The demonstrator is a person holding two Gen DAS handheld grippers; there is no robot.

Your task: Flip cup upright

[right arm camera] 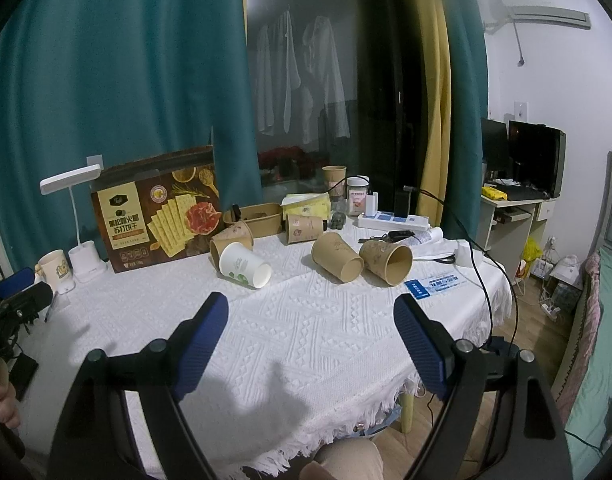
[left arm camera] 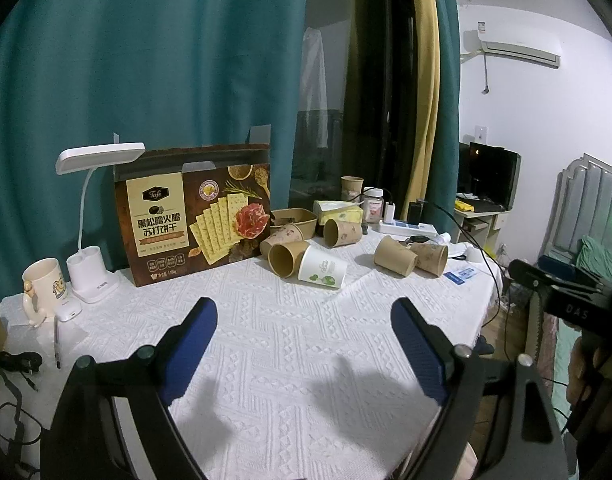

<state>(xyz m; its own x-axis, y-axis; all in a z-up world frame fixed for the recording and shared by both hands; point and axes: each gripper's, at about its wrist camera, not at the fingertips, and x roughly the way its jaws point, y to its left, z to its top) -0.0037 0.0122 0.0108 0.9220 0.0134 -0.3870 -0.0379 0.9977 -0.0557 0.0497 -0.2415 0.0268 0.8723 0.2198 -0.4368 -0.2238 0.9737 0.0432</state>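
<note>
Both fingers pairs, left and right, wide apart, holding nothing; cups toppled beyond.

"Tafe" and "黑松露火腿苏打饼干" on the cracker box; "DAS" on the right hand-held gripper.

Indoor light, moderately dim, bluish cast. Source overhead and behind the cameras: soft-edged shadows fall on the white textured tablecloth between and just ahead of the jaws in both views. Dark window glass beyond shows faint reflections. Strong fisheye bending, black vignette at corners. Centre sharp; jaw bases slightly soft. No glare.
</note>
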